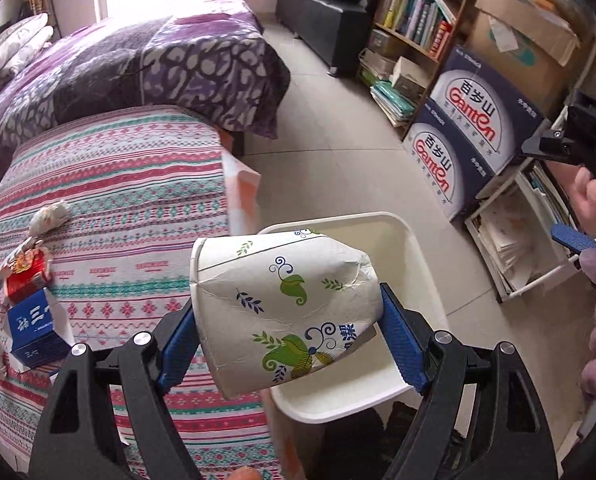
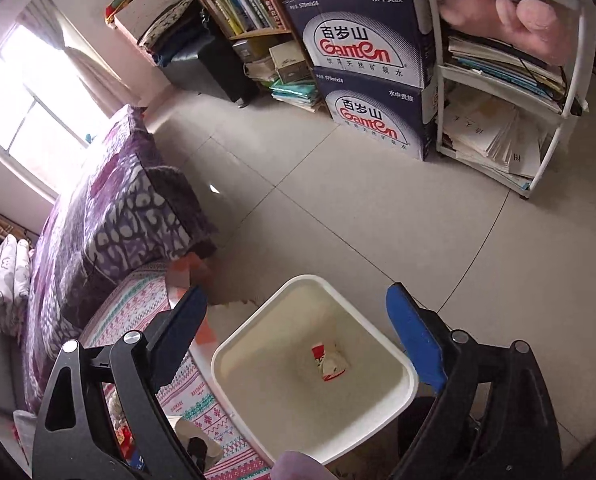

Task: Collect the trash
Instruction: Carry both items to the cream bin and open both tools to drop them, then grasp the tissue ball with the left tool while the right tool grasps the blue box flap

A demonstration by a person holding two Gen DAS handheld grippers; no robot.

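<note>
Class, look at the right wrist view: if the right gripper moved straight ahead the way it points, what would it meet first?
Most likely the white trash bin: the open right gripper points down into its mouth, toward a crumpled red-and-white wrapper at the bottom. Depth is unclear.

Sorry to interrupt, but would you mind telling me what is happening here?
A person is clearing trash off a bed. The left gripper is shut on a crumpled paper cup, holding it over the edge of a white bin on the floor. The right gripper hangs open above the bin, which already holds a red-and-white wrapper. A blue carton and other scraps remain on the striped bedspread.
</note>
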